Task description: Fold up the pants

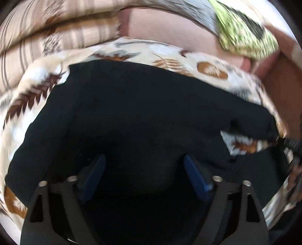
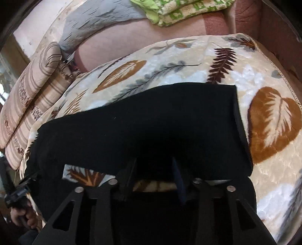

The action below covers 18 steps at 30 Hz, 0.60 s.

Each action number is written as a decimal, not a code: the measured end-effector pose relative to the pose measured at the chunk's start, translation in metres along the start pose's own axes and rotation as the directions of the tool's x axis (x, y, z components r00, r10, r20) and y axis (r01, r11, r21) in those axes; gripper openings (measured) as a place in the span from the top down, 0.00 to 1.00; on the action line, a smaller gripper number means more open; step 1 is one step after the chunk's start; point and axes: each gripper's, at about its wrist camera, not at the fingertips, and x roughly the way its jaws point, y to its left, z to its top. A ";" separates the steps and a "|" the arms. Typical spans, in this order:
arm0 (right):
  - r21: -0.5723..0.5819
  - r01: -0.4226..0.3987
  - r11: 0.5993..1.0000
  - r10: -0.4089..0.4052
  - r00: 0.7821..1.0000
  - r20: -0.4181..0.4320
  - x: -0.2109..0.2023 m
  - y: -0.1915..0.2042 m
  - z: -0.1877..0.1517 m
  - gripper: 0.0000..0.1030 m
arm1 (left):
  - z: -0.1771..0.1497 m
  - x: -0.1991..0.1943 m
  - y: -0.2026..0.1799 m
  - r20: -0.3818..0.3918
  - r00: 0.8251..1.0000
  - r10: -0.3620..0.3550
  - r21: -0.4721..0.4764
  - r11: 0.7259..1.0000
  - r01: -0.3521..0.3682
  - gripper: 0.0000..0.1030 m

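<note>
Black pants (image 1: 143, 113) lie spread on a cream blanket with a leaf print (image 1: 37, 90). In the left wrist view my left gripper (image 1: 144, 160) hovers over the dark cloth with its blue fingers (image 1: 194, 175) wide apart and nothing between them. In the right wrist view the pants (image 2: 141, 128) form a wide black band across the blanket (image 2: 188, 64). My right gripper (image 2: 153, 165) sits at the near edge of the pants with its jaws partly apart around the dark fabric edge; whether it pinches the cloth is hidden in shadow.
A striped beige cushion (image 2: 28, 105) lies at the left. A green patterned cloth (image 2: 179, 11) and a grey cloth (image 2: 98, 20) lie on the pink sofa back (image 2: 132, 39). My other hand with the left gripper (image 2: 17, 196) shows at the lower left.
</note>
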 end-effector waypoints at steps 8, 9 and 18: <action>-0.189 0.059 0.980 -0.069 0.997 -0.046 0.015 0.047 -0.009 0.00 | -0.008 0.004 -0.014 0.071 0.995 0.073 0.037 0.996 -0.076 0.00; -0.190 0.073 0.979 -0.083 0.996 -0.045 0.017 0.048 -0.009 0.00 | -0.008 0.004 -0.014 0.076 0.994 0.074 0.041 0.996 -0.077 0.00; -0.264 0.157 0.952 -0.170 0.985 -0.030 0.022 0.060 -0.016 0.00 | -0.010 0.005 -0.014 0.111 0.991 0.070 0.029 0.997 -0.073 0.00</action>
